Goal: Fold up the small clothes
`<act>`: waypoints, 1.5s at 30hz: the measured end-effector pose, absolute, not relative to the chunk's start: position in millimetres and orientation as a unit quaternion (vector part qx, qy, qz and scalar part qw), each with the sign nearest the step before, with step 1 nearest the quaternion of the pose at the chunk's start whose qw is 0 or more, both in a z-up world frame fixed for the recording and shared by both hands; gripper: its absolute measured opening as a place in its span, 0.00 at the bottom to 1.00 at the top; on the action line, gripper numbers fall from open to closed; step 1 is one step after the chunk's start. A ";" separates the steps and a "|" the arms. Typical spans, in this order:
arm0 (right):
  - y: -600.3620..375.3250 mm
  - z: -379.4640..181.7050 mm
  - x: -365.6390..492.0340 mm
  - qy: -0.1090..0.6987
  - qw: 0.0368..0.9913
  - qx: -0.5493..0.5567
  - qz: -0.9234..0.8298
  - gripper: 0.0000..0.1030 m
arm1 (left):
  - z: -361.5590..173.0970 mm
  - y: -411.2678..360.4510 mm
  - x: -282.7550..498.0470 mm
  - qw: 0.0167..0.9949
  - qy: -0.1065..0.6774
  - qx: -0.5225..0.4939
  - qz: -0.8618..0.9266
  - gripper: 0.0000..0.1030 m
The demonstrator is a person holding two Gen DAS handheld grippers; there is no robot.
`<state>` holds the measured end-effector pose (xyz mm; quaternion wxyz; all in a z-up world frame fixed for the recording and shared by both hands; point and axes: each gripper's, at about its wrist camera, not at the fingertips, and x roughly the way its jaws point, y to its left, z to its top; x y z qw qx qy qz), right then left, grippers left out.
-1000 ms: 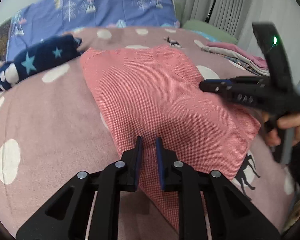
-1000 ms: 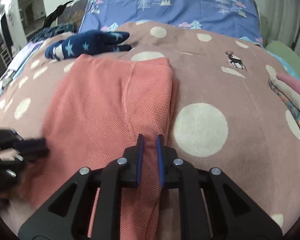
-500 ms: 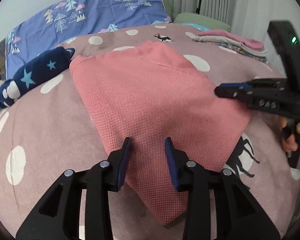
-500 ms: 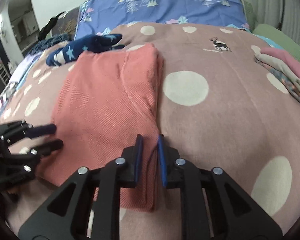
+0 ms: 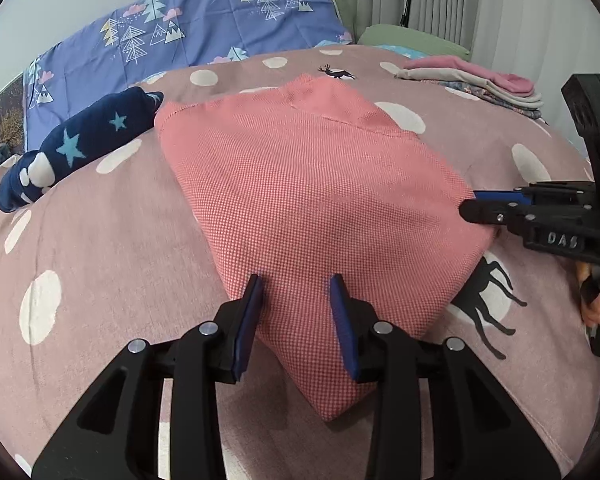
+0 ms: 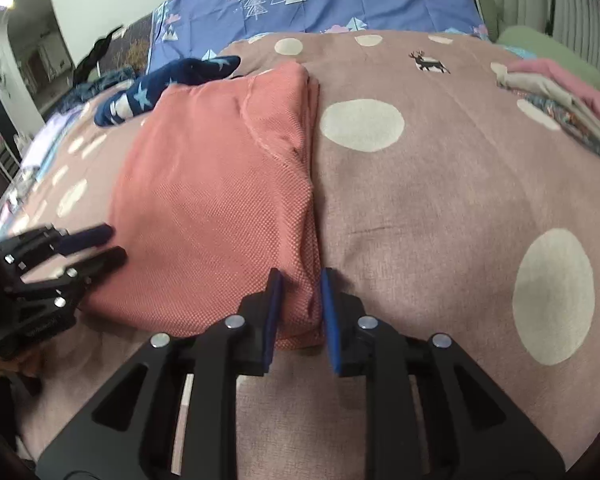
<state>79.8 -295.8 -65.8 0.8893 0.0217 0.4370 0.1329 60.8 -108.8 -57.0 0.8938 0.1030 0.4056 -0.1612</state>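
Note:
A salmon-pink knit garment lies folded and flat on the dotted pink bedspread. My left gripper is open, its jaws standing astride the garment's near corner without pinching it. In the right wrist view the garment has its folded right edge running down between the jaws of my right gripper, which are opening; the cloth lies loose on the bed between them. Each gripper shows in the other's view: the right gripper at the garment's right corner, the left gripper at its left edge.
A navy garment with stars lies behind the pink one on the left. A stack of folded clothes sits at the far right by a green pillow. A blue tree-print pillow lines the headboard. A person's hand holds the right gripper.
The left jaws have spread and let go of the garment's near corner. The right jaws have widened around the folded edge. Both grippers have drawn back toward the garment's near end.

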 end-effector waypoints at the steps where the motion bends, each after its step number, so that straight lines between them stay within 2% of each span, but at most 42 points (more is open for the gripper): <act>1: -292.4 -65.6 78.3 0.435 0.891 0.010 0.128 0.21 | -56.4 -107.6 60.0 0.894 0.406 0.101 -0.162 0.36; 8: -289.6 -62.6 75.4 0.426 0.897 0.001 0.120 0.21 | -44.4 -93.8 57.0 0.899 0.403 0.065 -0.160 0.36; 15: -291.0 -64.0 75.8 0.426 0.896 0.011 0.123 0.21 | -60.6 -84.8 67.9 0.887 0.434 0.042 -0.154 0.43; 26: -305.0 -63.4 76.0 0.422 0.894 0.052 0.141 0.22 | -56.8 -78.5 59.9 0.884 0.432 0.009 -0.175 0.43; 27: -307.9 -60.0 76.5 0.423 0.892 0.061 0.147 0.26 | -53.7 -77.4 58.7 0.884 0.429 0.001 -0.185 0.43; 30: -322.6 -37.1 81.4 0.411 0.890 0.098 0.173 0.46 | -46.2 -76.8 60.4 0.889 0.418 0.001 -0.187 0.44; 32: -327.2 -24.4 88.1 0.400 0.895 0.098 0.173 0.48 | -41.7 -77.0 69.3 0.892 0.416 0.000 -0.177 0.45; 34: -326.1 -16.3 101.3 0.399 0.892 0.093 0.191 0.60 | -38.9 -76.7 78.6 0.894 0.414 -0.002 -0.172 0.51; 39: -316.4 -27.7 140.6 0.434 0.873 0.093 0.201 0.60 | -44.3 -76.7 105.7 0.893 0.421 -0.004 -0.157 0.53; 45: -313.0 -54.4 174.1 0.466 0.844 0.132 0.231 0.63 | -56.5 -63.5 132.9 0.876 0.438 -0.077 -0.189 0.54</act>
